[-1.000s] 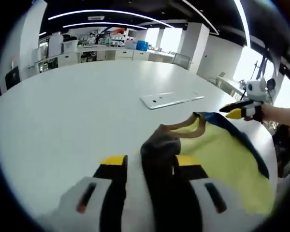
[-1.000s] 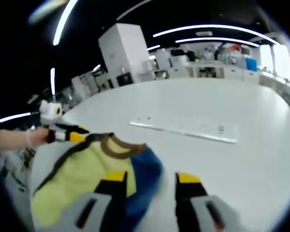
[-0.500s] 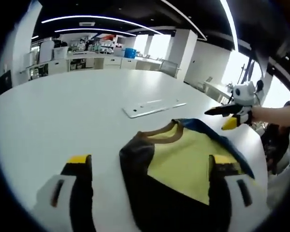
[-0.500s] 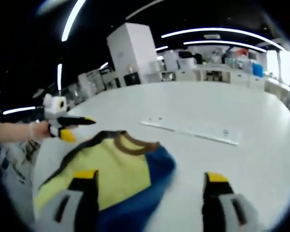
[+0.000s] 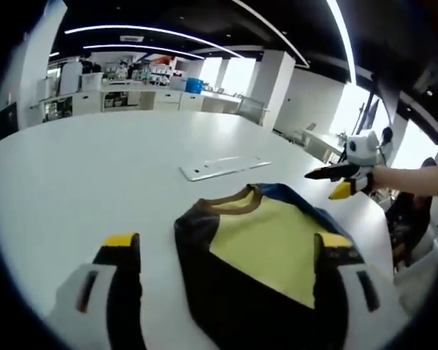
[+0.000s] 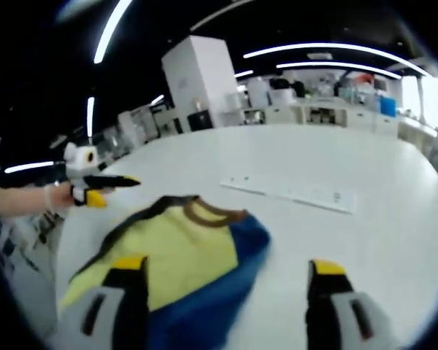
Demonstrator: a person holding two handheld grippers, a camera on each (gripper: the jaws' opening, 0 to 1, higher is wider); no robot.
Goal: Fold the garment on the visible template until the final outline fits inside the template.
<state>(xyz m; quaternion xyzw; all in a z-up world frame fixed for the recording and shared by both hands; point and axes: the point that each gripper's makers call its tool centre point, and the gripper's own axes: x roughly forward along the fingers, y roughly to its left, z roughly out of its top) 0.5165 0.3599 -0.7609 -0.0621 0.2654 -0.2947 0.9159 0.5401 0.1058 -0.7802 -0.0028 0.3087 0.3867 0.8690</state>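
A yellow garment [image 5: 266, 244] with a brown collar, a dark sleeve and a blue sleeve lies on the white table [image 5: 87, 168]. My left gripper [image 5: 228, 244] is open, its jaws spread to either side of the garment's near part. Beyond the collar a flat white template plate [image 5: 223, 167] lies apart from the garment. My right gripper [image 5: 334, 180] comes in from the right, off the garment's blue side. In the right gripper view the garment [image 6: 179, 244] lies under my open right gripper [image 6: 226, 268]. The plate [image 6: 288, 193] lies beyond it and the left gripper [image 6: 95, 188] is at the left.
A hand and forearm [image 5: 416, 179] hold the right gripper near the table's right edge. Another hand [image 6: 29, 198] holds the left gripper. White cabinets and shelves [image 5: 117, 84] line the far wall. Broad bare tabletop [image 6: 379, 182] stretches past the plate.
One second ago the left gripper was shut on the dark sleeve and the right gripper's jaws stood narrow on the blue sleeve. Both have since let go and spread wide. The garment now lies flatter.
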